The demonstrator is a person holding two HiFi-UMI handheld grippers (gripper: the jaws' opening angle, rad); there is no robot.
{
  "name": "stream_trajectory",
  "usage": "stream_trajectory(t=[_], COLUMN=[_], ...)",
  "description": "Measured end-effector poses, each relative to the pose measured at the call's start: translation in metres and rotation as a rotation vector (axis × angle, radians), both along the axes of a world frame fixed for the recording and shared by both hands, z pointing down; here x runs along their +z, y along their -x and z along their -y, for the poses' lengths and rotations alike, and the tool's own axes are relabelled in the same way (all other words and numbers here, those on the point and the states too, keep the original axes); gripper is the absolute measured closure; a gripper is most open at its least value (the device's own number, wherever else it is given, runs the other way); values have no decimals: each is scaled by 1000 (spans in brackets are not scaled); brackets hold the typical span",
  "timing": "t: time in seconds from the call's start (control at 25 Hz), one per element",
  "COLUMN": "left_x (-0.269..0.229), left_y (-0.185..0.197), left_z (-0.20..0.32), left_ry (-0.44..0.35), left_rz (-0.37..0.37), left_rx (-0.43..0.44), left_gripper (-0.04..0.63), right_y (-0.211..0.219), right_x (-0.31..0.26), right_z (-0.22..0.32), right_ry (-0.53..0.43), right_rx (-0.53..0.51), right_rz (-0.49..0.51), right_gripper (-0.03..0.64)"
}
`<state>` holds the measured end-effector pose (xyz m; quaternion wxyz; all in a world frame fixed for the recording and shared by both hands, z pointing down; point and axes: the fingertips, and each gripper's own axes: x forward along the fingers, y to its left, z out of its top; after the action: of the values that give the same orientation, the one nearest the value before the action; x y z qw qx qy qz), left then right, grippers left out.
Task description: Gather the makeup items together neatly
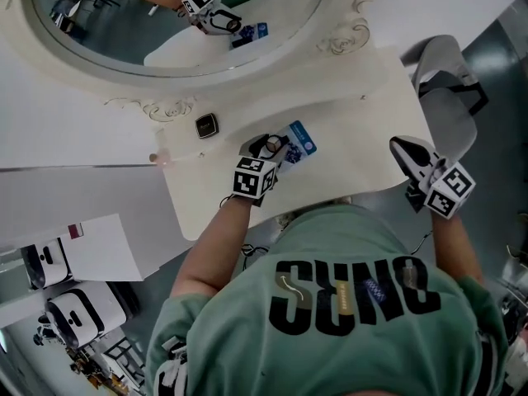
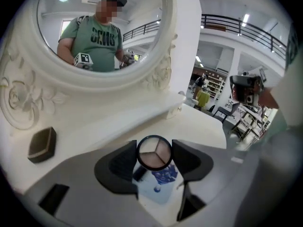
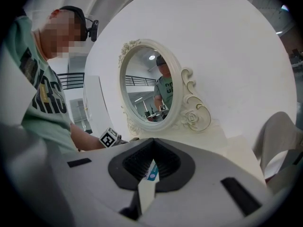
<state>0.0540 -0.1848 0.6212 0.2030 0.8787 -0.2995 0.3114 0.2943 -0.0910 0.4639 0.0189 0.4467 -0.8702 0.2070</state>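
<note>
Mid-frame, the left gripper (image 1: pixel 271 148) reaches over the white table (image 1: pixel 363 151), a round compact (image 1: pixel 273 143) between its jaws. A blue packet (image 1: pixel 300 141) lies just right of it, partly under the compact. A small dark square case (image 1: pixel 206 125) sits to the left, near the ornate mirror (image 1: pixel 177 66) that fills the top of the frame. At the right, the right gripper (image 1: pixel 399 145) hangs off the table's edge, jaws together, below a grey chair (image 1: pixel 450 85). A green shirt (image 1: pixel 330 304) fills the bottom.
</note>
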Motion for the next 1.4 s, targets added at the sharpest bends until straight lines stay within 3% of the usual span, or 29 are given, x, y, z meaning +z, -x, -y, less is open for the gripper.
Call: stream_trajectory(t=[0.12, 0.24, 0.56, 0.76, 1.0, 1.2, 1.4], left_x=[-30, -42, -16, -2, 7, -11, -82], left_y=[18, 35, 55, 55, 56, 54, 53], left_z=[42, 81, 124, 130, 128, 127, 101], left_ry=[-87, -125, -57, -18, -31, -78, -188], left_rz=[23, 50, 157, 175, 191, 141, -54], left_rx=[-23, -68, -89, -90, -82, -103, -119], left_gripper=[356, 356, 356, 356, 354, 354, 355], right_y=[13, 21, 11, 7, 7, 7, 18], right_x=[-5, -8, -7, -4, -8, -15, -27], right_z=[8, 11, 4, 1, -3, -6, -3], right_ry=[-15, -22, -1, 9, 12, 4, -23], right_rx=[-13, -18, 36, 42, 35, 24, -8], right_rz=[1, -6, -23, -29, -40, -55, -61], right_gripper=[623, 623, 623, 623, 623, 623, 623])
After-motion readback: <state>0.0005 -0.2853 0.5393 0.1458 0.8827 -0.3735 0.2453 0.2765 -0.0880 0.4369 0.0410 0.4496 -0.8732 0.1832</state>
